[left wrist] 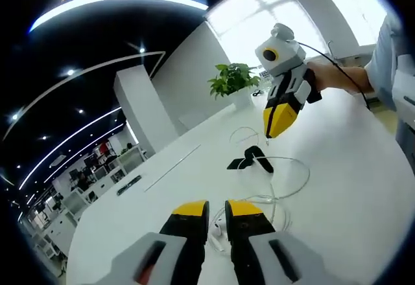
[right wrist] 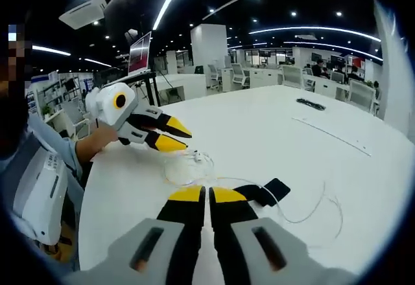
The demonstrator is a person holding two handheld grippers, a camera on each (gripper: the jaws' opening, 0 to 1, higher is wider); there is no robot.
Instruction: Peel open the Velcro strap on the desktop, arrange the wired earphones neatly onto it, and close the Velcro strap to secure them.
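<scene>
A black Velcro strap (left wrist: 248, 159) lies on the white desktop (left wrist: 350, 194), with the thin white earphone cable (left wrist: 295, 175) looped around and over it. My left gripper (left wrist: 218, 211) hovers low over the bunched cable and earbuds (left wrist: 217, 232), its jaws a little apart and empty. My right gripper (left wrist: 271, 128) hangs above the desk just beyond the strap, jaws together. In the right gripper view the strap (right wrist: 267, 191) lies just ahead of my right gripper (right wrist: 207, 195), and the left gripper (right wrist: 174, 136) stands open over the coiled cable (right wrist: 188, 167).
A potted plant (left wrist: 232, 79) stands at the desk's far edge by the window. A dark flat object (right wrist: 311, 103) and a long thin strip (right wrist: 331, 133) lie farther out on the desk. A person's sleeve (right wrist: 39, 175) is at the near edge.
</scene>
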